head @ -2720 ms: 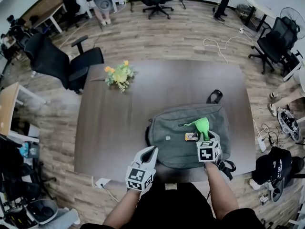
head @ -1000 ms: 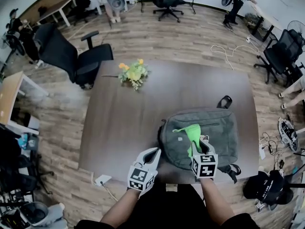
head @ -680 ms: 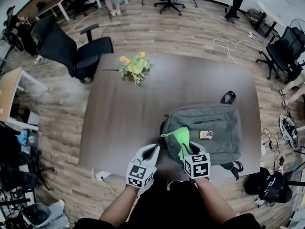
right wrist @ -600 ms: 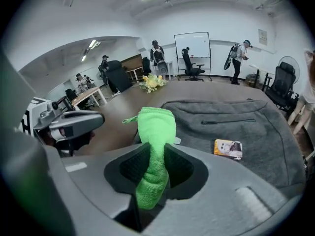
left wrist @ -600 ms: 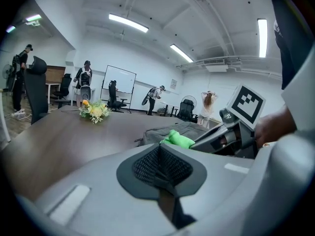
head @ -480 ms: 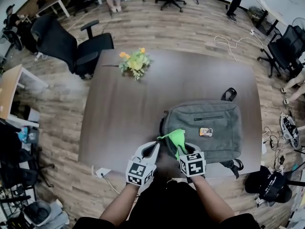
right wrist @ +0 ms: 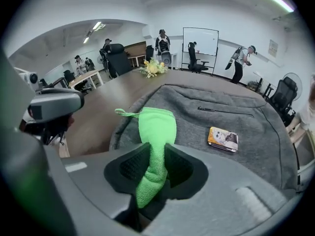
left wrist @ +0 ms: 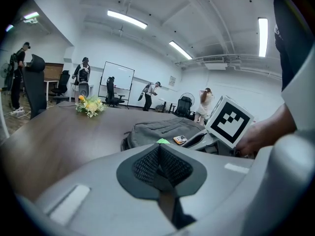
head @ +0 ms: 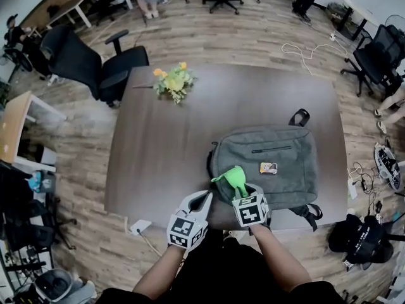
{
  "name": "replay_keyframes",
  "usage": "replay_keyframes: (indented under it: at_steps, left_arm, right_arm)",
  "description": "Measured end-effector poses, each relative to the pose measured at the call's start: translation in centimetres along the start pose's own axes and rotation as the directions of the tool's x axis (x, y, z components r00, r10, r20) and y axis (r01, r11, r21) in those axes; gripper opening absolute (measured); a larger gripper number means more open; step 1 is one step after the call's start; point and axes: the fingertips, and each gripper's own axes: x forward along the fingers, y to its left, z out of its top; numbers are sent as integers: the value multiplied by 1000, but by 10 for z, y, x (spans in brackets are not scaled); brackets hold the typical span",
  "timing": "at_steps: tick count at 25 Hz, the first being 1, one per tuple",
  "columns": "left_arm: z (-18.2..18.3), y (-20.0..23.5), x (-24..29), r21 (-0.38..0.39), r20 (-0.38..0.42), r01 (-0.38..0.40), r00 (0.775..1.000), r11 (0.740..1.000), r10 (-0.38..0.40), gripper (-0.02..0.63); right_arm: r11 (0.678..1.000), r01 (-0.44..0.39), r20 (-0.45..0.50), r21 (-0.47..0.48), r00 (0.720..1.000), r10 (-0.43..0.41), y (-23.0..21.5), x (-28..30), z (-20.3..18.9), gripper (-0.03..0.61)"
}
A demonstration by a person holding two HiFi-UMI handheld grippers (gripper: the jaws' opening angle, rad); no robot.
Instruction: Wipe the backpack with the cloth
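Observation:
A grey backpack [head: 272, 163] lies flat on the dark table [head: 164, 151], near its front right. My right gripper [head: 242, 194] is shut on a bright green cloth [head: 233, 180] that rests on the backpack's near left corner. In the right gripper view the green cloth [right wrist: 156, 132] runs out from between the jaws onto the grey backpack [right wrist: 211, 114]. My left gripper [head: 201, 202] hovers at the table's front edge, left of the backpack, shut with nothing in it. A small printed card [head: 268, 167] lies on the backpack's front panel.
A bunch of yellow flowers [head: 171, 82] lies at the table's far left. Black office chairs [head: 88, 62] stand round the table. Cables and a black bag [head: 361, 236] lie on the floor to the right. People stand at the far end of the room.
My right gripper has dragged the green cloth from the middle of the backpack down and left to its near left corner. The left gripper has stayed at the table's front edge.

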Motion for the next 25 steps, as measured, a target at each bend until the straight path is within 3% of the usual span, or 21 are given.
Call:
replay_keyframes:
  at_steps: [3, 8, 16, 21, 25]
  left_arm:
    - [4, -7, 3, 14, -2, 12, 1000, 1000, -12, 18]
    - [13, -9, 8, 44, 9, 15, 1000, 999, -15, 18]
    - [11, -27, 17, 64, -12, 44, 999, 997, -43, 18]
    - [14, -52, 21, 159, -29, 78, 997, 984, -75, 18]
    - [13, -65, 24, 179, -41, 103, 994, 978, -97, 18]
  right_arm:
    - [998, 44, 1, -36, 999, -44, -15, -2, -3, 95]
    - [995, 104, -2, -13, 995, -104, -43, -12, -13, 98]
    - [967, 251, -6, -46, 968, -252, -97, -38, -36, 100]
    - [948, 313, 1, -60, 950, -314, -122, -52, -43, 103]
    - [938, 343, -2, -41, 939, -344, -141, -60, -48, 103]
